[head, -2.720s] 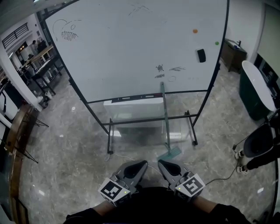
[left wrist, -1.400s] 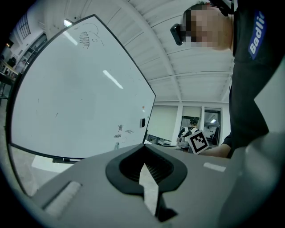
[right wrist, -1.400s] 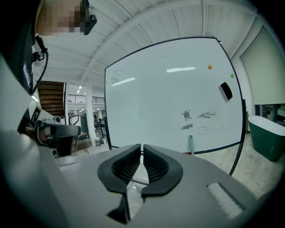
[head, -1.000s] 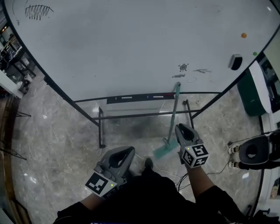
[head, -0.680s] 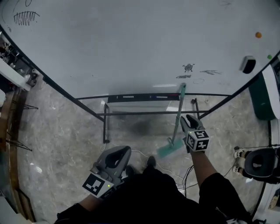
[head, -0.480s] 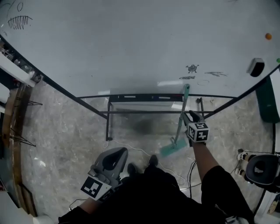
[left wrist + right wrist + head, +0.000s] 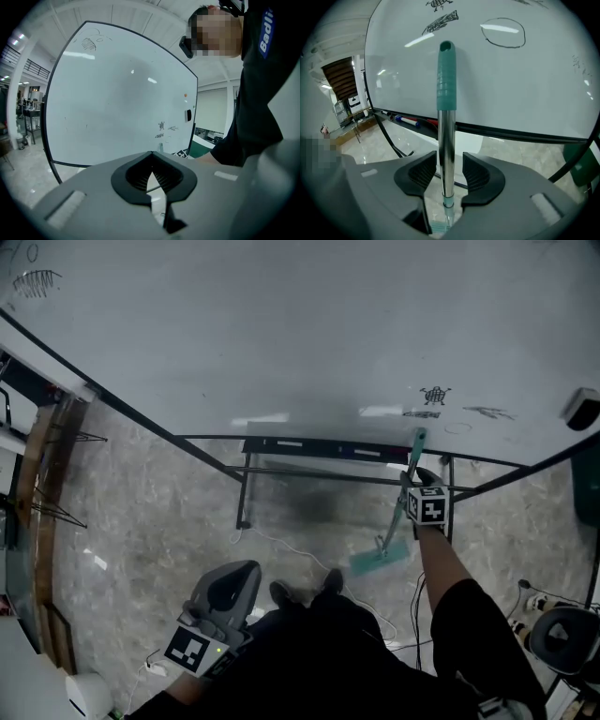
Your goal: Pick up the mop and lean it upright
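Left gripper (image 7: 151,172) hangs shut, empty (idle). Right gripper (image 7: 449,174) has just been opening; its jaws stand wide around the mop (image 7: 396,521) without pressing. It leans upright on the whiteboard (image 7: 281,334). Only backing off seems left.

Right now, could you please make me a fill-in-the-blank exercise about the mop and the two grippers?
1. The mop leans on the ___.
2. The right gripper is ___, with the mop's metal pole between its jaws.
3. The left gripper is ___ and holds nothing.
Missing words: whiteboard; open; shut.
The right gripper's jaws have just been opening.
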